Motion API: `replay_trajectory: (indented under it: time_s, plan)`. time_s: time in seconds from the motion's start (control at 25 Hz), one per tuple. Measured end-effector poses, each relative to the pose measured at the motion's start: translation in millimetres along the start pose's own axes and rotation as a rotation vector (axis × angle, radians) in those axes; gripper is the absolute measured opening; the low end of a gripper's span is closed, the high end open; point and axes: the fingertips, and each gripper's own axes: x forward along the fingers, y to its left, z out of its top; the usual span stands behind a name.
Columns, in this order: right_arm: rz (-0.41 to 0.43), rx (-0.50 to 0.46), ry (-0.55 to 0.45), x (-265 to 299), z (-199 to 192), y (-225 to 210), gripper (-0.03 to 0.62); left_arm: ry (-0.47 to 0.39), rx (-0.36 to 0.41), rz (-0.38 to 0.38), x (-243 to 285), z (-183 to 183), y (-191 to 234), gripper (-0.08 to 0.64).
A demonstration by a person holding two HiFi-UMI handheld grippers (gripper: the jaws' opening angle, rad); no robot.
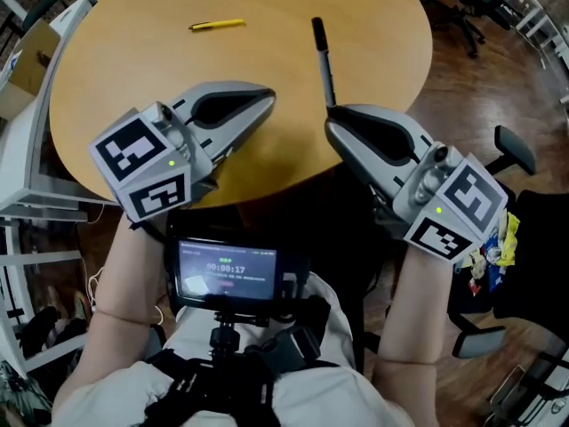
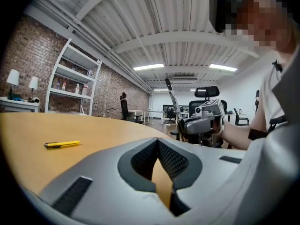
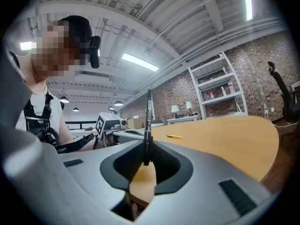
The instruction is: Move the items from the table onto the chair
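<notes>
Right hand-held gripper (image 1: 331, 121) clamped on black pen (image 1: 322, 56), held tilted above tabletop (image 1: 124, 87). Left hand-held gripper (image 1: 265, 103): jaws together, empty. Yellow pen (image 1: 217, 25) lies on far side. Step, likely: carrying the black pen. Next: swing right to chair (image 1: 520, 154), whose seat is mostly hidden, and release low.

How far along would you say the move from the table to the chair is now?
Done: some colourful things seem to lie on the chair already. In hand: the right claw is shut on the black pen. Still to go: the yellow pen lies on the table; the left claw is shut and empty.
</notes>
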Motion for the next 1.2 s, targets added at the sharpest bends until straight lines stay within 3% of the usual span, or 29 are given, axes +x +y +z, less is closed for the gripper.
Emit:
replay_trajectory:
  time_s: [0.16,0.36,0.64,0.84,0.96,1.2]
  plan:
    - [-0.015,0.019,-0.02,-5,-1,-1,0.066,-0.002,0.0,-0.013,4,3,1,0.018]
    - [0.061,0.022,-0.022,2,0,-1,0.066,-0.013,-0.017,0.061,-4,4,9,0.018]
    - [-0.023,0.023,-0.056,-12,1,12,0.066,-0.074,0.001,-0.036,-4,17,-13,0.018]
    - [0.24,-0.152,0.019,59,40,70,0.066,-0.297,0.036,0.216,-103,54,5,0.018]
    - [0.201,-0.145,0.01,64,38,67,0.066,-0.323,0.036,0.179,-106,60,12,0.018]
    - [0.062,-0.075,-0.01,35,18,14,0.066,-0.313,0.02,0.053,-45,51,14,0.018]
